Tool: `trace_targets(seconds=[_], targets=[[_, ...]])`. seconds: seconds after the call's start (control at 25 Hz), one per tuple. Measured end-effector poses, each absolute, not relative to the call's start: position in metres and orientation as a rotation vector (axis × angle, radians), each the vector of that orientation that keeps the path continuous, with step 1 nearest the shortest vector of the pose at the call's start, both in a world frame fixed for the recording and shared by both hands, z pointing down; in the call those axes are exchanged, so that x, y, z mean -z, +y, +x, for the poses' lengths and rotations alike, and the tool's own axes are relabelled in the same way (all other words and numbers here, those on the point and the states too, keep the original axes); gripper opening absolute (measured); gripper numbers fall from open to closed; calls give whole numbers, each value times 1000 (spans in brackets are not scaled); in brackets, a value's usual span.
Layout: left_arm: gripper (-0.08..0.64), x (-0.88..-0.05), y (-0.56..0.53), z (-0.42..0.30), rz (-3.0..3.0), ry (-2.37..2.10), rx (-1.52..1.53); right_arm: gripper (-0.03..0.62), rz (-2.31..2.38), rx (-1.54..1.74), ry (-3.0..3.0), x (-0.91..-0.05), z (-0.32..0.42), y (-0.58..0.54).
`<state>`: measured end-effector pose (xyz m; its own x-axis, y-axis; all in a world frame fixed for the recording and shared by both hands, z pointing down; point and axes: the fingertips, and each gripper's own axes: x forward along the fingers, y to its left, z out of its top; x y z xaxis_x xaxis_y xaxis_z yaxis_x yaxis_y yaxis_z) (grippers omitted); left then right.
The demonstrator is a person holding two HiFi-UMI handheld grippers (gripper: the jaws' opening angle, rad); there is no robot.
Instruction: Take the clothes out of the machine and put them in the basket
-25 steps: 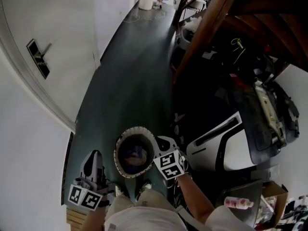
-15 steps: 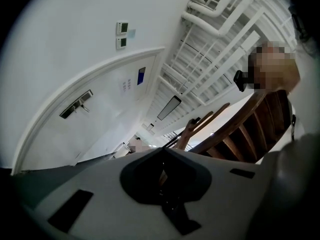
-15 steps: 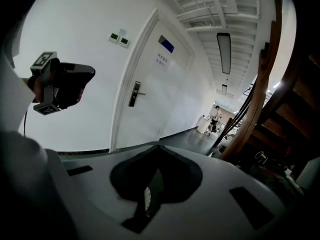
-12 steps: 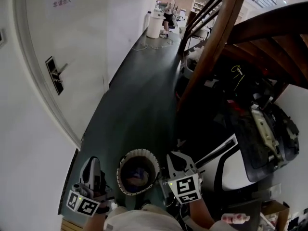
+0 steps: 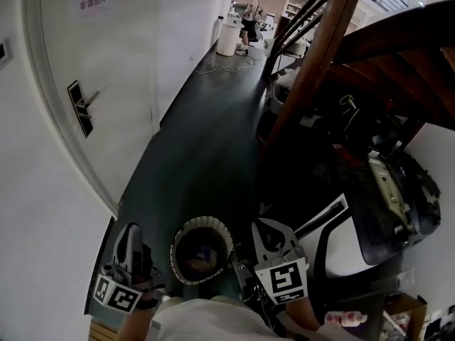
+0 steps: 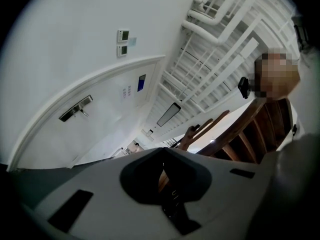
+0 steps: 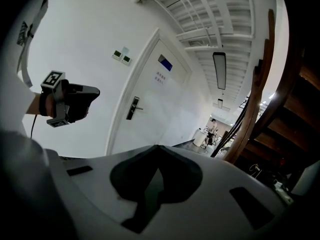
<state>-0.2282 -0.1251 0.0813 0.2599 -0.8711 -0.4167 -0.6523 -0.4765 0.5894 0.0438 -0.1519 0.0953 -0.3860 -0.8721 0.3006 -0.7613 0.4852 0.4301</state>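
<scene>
The round laundry basket, pale-rimmed, stands on the dark floor just ahead of me with a bluish garment lying inside it. My left gripper is left of the basket, raised and shut, with nothing between its jaws. My right gripper is right of the basket, also shut and empty. In the right gripper view the left gripper shows against the white wall. The white and black machine sits low at the right; its opening is not visible. In both gripper views the jaw tips meet, left gripper and right gripper.
A white door with a handle is at the left. A wooden staircase rises over the right side. The dark floor runs back to a white bin and a person. A pink-labelled bottle lies low right.
Both grippers have risen, still shut. The right one left the basket's rim and now sits to its right. The head view tilted up, so the basket sits lower in the picture.
</scene>
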Motion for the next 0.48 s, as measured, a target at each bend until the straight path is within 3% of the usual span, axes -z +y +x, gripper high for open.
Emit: trace_targets(seconds=[0.48], targets=[[14, -87, -138, -225, 2252, -1403, 984, 12, 1387, 250, -2253, -105, 52, -161]])
